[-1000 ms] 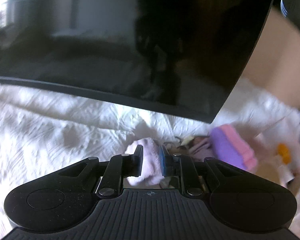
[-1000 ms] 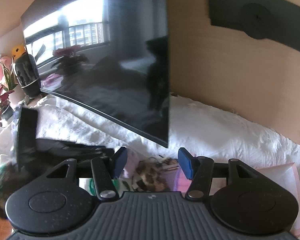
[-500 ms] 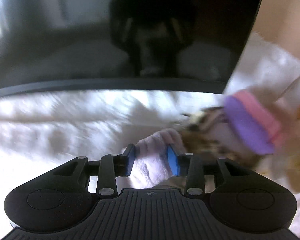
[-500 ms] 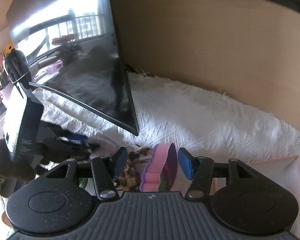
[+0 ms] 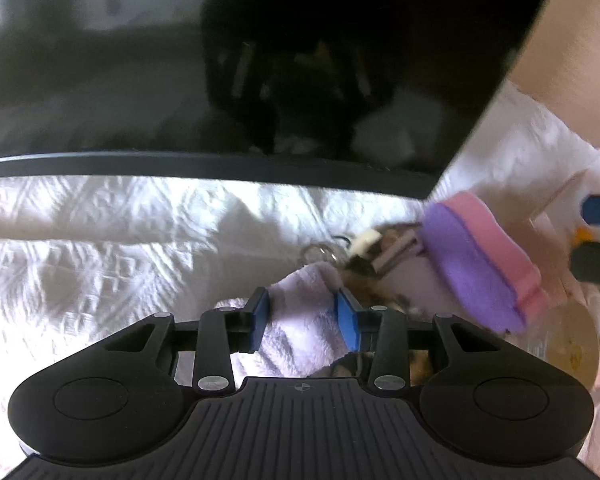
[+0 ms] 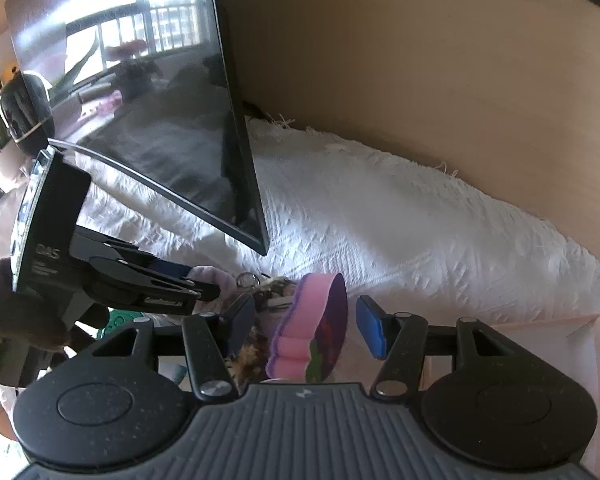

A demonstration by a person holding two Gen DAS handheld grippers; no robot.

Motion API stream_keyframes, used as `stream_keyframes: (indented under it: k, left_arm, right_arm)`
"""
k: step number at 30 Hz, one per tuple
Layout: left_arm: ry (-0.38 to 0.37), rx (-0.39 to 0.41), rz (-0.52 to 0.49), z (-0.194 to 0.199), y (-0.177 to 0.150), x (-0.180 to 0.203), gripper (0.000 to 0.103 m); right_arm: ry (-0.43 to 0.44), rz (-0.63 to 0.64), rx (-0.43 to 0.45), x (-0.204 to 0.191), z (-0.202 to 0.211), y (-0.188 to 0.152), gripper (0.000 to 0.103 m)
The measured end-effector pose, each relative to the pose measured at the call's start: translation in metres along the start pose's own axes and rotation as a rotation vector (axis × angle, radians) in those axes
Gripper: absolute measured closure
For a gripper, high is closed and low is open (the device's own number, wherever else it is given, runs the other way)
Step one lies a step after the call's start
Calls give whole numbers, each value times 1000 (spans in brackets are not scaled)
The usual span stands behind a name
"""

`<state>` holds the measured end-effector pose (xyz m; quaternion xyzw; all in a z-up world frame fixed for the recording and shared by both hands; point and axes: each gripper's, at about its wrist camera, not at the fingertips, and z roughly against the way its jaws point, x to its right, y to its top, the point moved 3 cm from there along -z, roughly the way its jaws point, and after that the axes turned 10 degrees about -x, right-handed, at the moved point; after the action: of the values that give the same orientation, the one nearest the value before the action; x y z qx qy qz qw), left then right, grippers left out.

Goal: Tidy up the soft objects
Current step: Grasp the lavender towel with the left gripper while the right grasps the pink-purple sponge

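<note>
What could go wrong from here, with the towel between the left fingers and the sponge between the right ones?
1. The left gripper jaws are opening around the lavender towel; backing out, a finger could drag it, or snag the key ring beside it.
2. The sponge stands on edge, ungripped, inside the right gripper; it may topple.
3. The monitor edge is near; lifting could knock it.

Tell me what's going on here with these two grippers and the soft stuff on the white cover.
A person is sorting soft things on a white bedspread in front of a dark screen. The left gripper is opening around a pale lilac towel, which sits between its blue pads. The right gripper stands open around a pink and purple sponge, not visibly squeezing it. A leopard-print item lies between them.
</note>
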<state>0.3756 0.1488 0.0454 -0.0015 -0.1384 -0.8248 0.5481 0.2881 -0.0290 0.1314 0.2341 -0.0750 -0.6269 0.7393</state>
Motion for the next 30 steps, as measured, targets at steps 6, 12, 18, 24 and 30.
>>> stream_keyframes:
  k: [6,12,18,24,30]
  left_arm:
    - [92,19,-13,-1,-1,-5,55]
    - [111,14,24,5,-7,-24,54]
    - [12,2,121,-5,-6,-36,50]
    - [4,5,119,-14,0,-32,47]
    - [52,2,68,0,-7,-33,52]
  right_arm:
    - [23,-17,-66,5,-20,8,47]
    - [31,-13,-132,5,-41,13,47]
    - [45,-30,-213,-6,-73,24,47]
    - [43,-68,-241,-3,-83,21,62]
    - [39,-47,-210,6,-73,16,68]
